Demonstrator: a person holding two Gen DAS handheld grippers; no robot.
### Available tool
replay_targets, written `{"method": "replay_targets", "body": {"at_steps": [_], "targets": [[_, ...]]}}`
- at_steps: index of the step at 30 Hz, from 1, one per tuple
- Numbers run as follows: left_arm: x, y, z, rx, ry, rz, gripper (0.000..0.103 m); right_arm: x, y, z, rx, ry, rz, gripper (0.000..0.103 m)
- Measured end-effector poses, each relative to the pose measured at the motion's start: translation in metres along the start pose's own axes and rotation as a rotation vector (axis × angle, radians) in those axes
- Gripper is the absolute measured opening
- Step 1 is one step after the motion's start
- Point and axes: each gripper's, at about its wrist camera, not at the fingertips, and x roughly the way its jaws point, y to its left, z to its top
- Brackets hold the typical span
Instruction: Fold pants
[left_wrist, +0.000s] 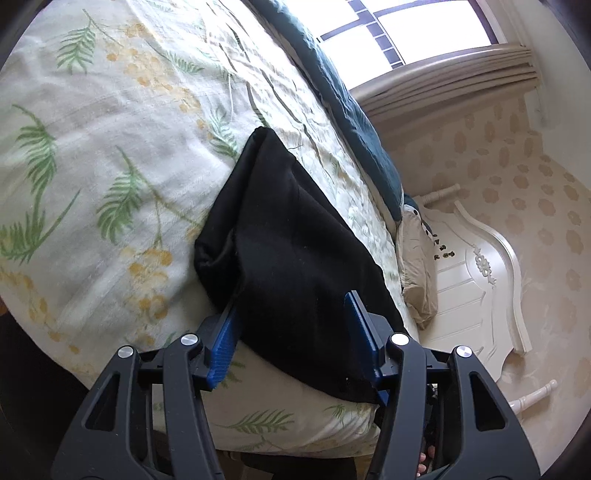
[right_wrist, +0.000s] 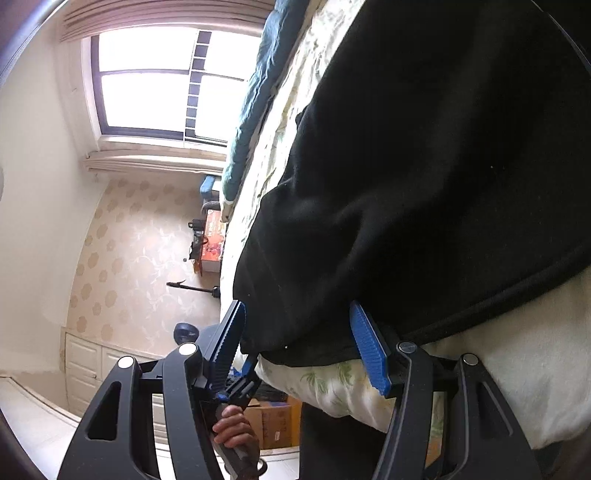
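Lying btwn tool (left_wrist: 291, 314) pads: pants (left_wrist: 291, 251)

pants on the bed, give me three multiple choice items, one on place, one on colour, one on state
1. Where do the pants lie?
A. at the edge of the bed
B. on the floor
C. on the windowsill

2. What colour are the fingers' pads?
A. red
B. blue
C. white

3. How does the left gripper stand?
A. shut with nothing inside
B. out of view
C. open with black cloth between its fingers

Answers: 1 A, the cloth rests on the leaf-print bedsheet at its edge. 2 B, both pads are blue. 3 C, a wide gap shows, with cloth in it.
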Motion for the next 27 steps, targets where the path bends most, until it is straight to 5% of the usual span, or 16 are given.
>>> {"method": "replay_targets", "body": {"at_steps": [8,10,11,17,18,22,27], "targets": [[0.013,-0.009,0.009,-0.034,-0.025,0.006,0.059,0.001,-0.005,0.006,0.020,-0.077,-0.034,0.059],[0.015,-0.009,0.009,-0.039,-0.025,0.003,0.019,-0.001,-0.003,0.003,0.007,-0.084,-0.050,0.057],[0.017,-0.008,0.010,-0.041,-0.008,0.009,0.011,-0.001,-0.001,0.000,0.006,-0.082,-0.052,0.057],[0.014,-0.013,0.014,-0.055,0.003,-0.003,0.008,0.007,0.004,-0.006,0.002,-0.103,-0.077,0.057],[0.012,-0.015,0.016,-0.059,0.001,-0.014,0.008,0.009,0.007,-0.005,-0.002,-0.106,-0.083,0.054],[0.007,-0.021,0.024,-0.066,-0.004,-0.033,0.008,0.016,0.008,-0.005,-0.025,-0.076,-0.097,0.014],[0.000,-0.028,0.028,-0.072,-0.009,-0.034,0.007,0.005,0.019,-0.007,-0.069,-0.075,-0.075,0.010]]}}
